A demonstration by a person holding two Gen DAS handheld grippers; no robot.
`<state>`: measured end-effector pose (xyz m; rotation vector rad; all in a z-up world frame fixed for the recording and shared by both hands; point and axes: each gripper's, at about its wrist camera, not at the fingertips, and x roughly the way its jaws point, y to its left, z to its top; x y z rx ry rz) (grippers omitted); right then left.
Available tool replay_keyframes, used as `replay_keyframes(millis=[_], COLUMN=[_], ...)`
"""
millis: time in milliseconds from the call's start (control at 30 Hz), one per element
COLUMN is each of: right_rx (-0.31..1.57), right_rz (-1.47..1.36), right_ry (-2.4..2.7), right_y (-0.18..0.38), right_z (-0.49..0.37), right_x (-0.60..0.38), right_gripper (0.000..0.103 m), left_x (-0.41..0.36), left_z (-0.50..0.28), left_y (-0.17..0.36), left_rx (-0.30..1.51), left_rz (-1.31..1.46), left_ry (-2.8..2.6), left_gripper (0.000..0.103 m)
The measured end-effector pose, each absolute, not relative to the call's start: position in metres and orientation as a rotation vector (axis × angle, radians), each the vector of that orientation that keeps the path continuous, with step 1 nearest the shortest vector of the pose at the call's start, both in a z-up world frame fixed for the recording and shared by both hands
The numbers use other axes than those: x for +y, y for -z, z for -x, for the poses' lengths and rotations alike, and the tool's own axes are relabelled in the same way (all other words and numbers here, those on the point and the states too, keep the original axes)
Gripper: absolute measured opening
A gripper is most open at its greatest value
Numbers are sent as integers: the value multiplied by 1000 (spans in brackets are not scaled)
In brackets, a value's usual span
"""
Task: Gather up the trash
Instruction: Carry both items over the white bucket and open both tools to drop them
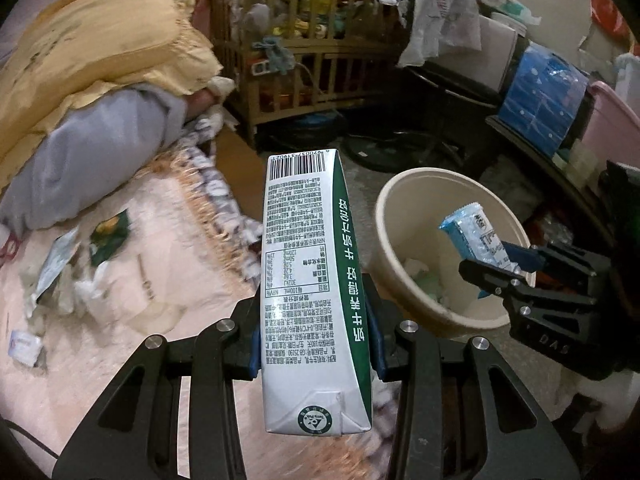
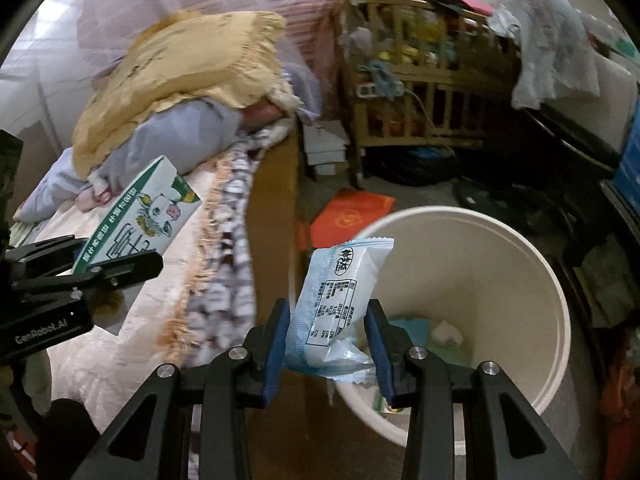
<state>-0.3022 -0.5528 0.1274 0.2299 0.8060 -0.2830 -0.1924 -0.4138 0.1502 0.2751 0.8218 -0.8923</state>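
My left gripper [image 1: 314, 336] is shut on a white and green milk carton [image 1: 308, 280], held above the bed edge; the carton also shows in the right wrist view [image 2: 144, 216]. My right gripper [image 2: 328, 344] is shut on a light blue snack wrapper [image 2: 340, 304], held over the near rim of a beige trash bin [image 2: 532, 280]. The bin [image 1: 400, 200] sits on the floor right of the bed and holds tissues and scraps. The right gripper and wrapper [image 1: 476, 236] hang over the bin in the left wrist view. More trash lies on the pink blanket [image 1: 120, 280]: a green wrapper [image 1: 108, 236], crumpled wrappers and tissues [image 1: 64, 276], a small packet [image 1: 24, 346].
A yellow pillow [image 1: 100, 48] and grey bedding [image 1: 100, 148] lie at the bed's head. A wooden crib [image 1: 304, 60] stands behind. A red packet [image 2: 348, 216] lies on the floor by the bin. Cluttered shelves with a blue pack [image 1: 540, 96] stand at right.
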Motion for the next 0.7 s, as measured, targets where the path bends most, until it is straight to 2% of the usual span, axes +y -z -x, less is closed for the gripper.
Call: replay_keyframes(millis=[700], right_rx=[833], right_rz=[-373], right_ry=[417], right_y=[-95], right_z=[322], right_x=[-622], right_gripper=[37], left_x=[-505], left_z=[199], left_y=[-129], left_rx=[896], left_rz=[-263], left_ry=[1017], left_gripper=[38])
